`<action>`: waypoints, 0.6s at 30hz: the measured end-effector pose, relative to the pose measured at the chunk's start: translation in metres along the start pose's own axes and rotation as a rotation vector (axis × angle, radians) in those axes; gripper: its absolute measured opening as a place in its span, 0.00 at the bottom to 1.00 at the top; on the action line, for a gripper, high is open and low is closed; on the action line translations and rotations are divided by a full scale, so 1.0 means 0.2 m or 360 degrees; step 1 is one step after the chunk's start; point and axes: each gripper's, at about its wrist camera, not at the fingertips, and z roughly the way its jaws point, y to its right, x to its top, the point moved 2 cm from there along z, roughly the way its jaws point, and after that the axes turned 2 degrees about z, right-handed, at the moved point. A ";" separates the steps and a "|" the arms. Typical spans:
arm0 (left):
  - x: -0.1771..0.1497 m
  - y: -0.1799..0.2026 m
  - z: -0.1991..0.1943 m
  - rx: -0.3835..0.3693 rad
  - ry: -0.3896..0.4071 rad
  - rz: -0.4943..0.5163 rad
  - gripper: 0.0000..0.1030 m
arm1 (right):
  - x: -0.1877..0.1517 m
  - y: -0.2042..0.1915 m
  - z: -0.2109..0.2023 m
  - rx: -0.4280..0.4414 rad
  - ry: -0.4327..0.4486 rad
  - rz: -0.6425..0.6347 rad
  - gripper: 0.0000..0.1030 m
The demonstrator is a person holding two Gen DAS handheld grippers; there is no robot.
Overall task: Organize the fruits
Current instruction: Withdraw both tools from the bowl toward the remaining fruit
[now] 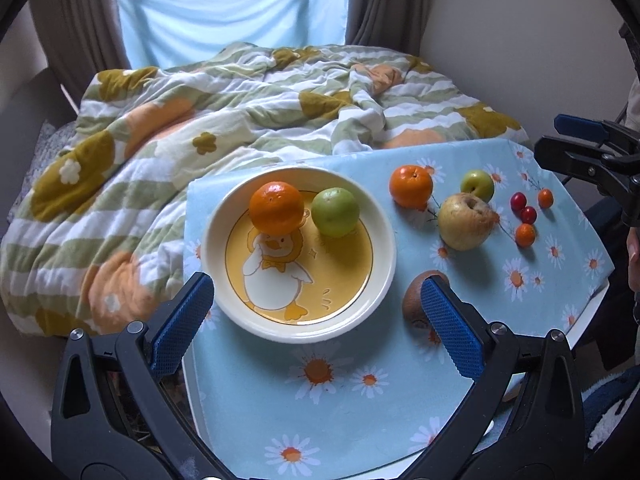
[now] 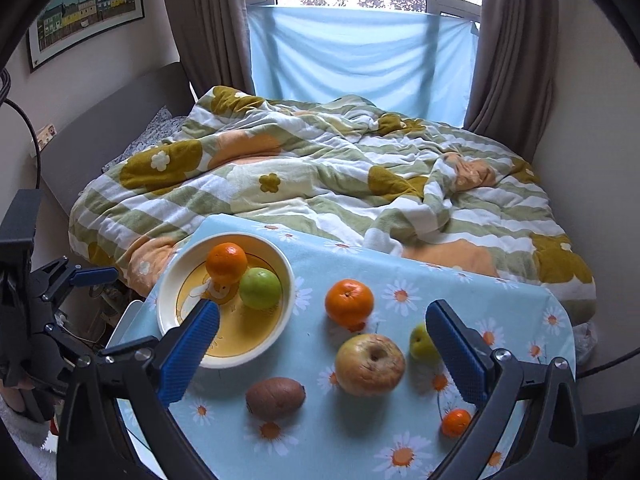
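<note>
A cream bowl (image 1: pixel 384 248) with a duck picture holds an orange (image 1: pixel 276 208) and a green fruit (image 1: pixel 335 212). On the daisy cloth lie a second orange (image 1: pixel 411 186), a small green fruit (image 1: pixel 477 185), a yellowish apple (image 1: pixel 466 221), a brown kiwi (image 1: pixel 414 298) and small red and orange tomatoes (image 1: pixel 528 214). My left gripper (image 1: pixel 316 320) is open and empty above the bowl's near rim. My right gripper (image 2: pixel 322 350) is open and empty above the apple (image 2: pixel 370 364), kiwi (image 2: pixel 275 398) and orange (image 2: pixel 349 303); the bowl (image 2: pixel 170 292) lies to its left.
The small table (image 1: pixel 360 420) with blue daisy cloth stands against a bed with a rumpled flowered quilt (image 1: pixel 180 152). Curtains and a window are behind. The right gripper shows at the right edge of the left wrist view (image 1: pixel 592 156).
</note>
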 end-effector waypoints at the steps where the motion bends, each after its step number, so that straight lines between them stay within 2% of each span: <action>1: 0.00 0.02 -0.01 0.0023 0.0004 -0.0025 1.00 | -0.02 0.03 -0.02 -0.0001 -0.0004 0.0002 1.00; 11: -0.10 0.29 -0.05 0.0097 -0.0008 -0.0205 1.00 | -0.29 0.36 -0.11 -0.0015 -0.0129 0.0018 1.00; 15: -0.18 0.38 -0.01 0.0098 -0.0031 -0.0248 1.00 | -0.41 0.44 -0.11 -0.0010 -0.0155 -0.0008 1.00; 18: -0.23 0.44 0.04 0.0039 -0.0061 -0.0268 1.00 | -0.50 0.50 -0.08 0.0023 -0.0191 0.0000 1.00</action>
